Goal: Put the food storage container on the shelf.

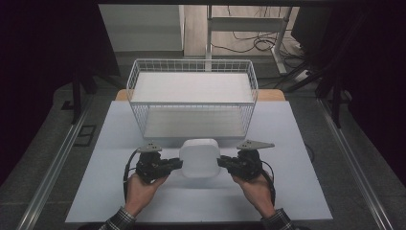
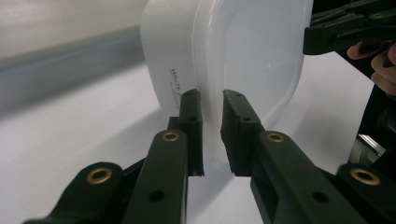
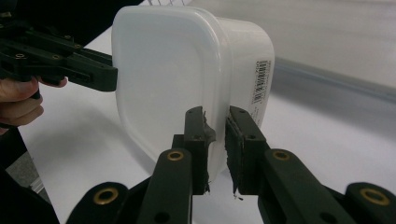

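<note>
A white plastic container [image 1: 199,157] with a lid hangs between my two grippers over the near middle of the white table top [image 1: 287,191], with a shadow under it. My left gripper [image 1: 179,164] is shut on the lid's rim on the container's left side; in the left gripper view the jaws [image 2: 212,100] pinch the thin rim of the container [image 2: 233,46]. My right gripper [image 1: 220,162] is shut on the rim on the opposite side, and its own view shows the jaws [image 3: 215,114] clamped on the edge of the container [image 3: 168,70], beside a barcode label.
A white wire basket [image 1: 191,61] stands just behind the container at the table's middle. The other gripper [image 2: 345,32] and the hand holding it show past the container in the left gripper view, and likewise the other gripper [image 3: 70,65] in the right one.
</note>
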### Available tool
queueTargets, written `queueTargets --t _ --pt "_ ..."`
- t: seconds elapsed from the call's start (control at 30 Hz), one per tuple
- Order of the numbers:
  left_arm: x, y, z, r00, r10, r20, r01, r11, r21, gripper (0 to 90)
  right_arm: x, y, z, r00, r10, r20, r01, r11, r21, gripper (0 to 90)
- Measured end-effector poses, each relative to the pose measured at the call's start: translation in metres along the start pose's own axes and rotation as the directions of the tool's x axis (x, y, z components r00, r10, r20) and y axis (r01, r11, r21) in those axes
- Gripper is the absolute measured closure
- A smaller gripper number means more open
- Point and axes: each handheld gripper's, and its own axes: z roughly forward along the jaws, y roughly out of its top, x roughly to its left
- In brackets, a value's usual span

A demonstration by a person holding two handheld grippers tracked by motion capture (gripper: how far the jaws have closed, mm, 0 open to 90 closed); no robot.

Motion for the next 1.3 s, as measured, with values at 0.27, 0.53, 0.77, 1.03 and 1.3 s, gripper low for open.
queueTargets --t 0.27,0.53,0.77,1.03,1.3 --pt "0.0 0.02 -0.013 0.9994 0.029 -0.018 -0.03 0.9989 -0.036 79.4 0.002 0.019 -0.003 0.9998 -0.02 -0.001 0.02 0.999 -0.04 78.3" --pt "-0.002 0.046 -0.031 0.9982 0.05 -0.033 -0.053 0.9955 -0.079 79.6 0.005 0.047 -0.009 0.9992 -0.038 -0.01 0.038 0.996 -0.08 78.3" --pt "-0.003 0.072 -0.047 0.9959 0.072 -0.054 -0.078 0.9913 -0.106 79.6 0.008 0.072 -0.014 0.9985 -0.052 -0.014 0.051 0.993 -0.107 78.3" --pt "-0.004 0.106 -0.066 0.994 0.082 -0.072 -0.091 0.9871 -0.131 79.7 0.009 0.107 -0.019 0.9982 -0.056 -0.022 0.052 0.987 -0.151 78.2" --pt "0.001 0.146 -0.077 0.9933 0.083 -0.08 -0.094 0.9848 -0.146 79.8 0.008 0.147 -0.025 0.9975 -0.069 -0.014 0.065 0.981 -0.183 78.0"
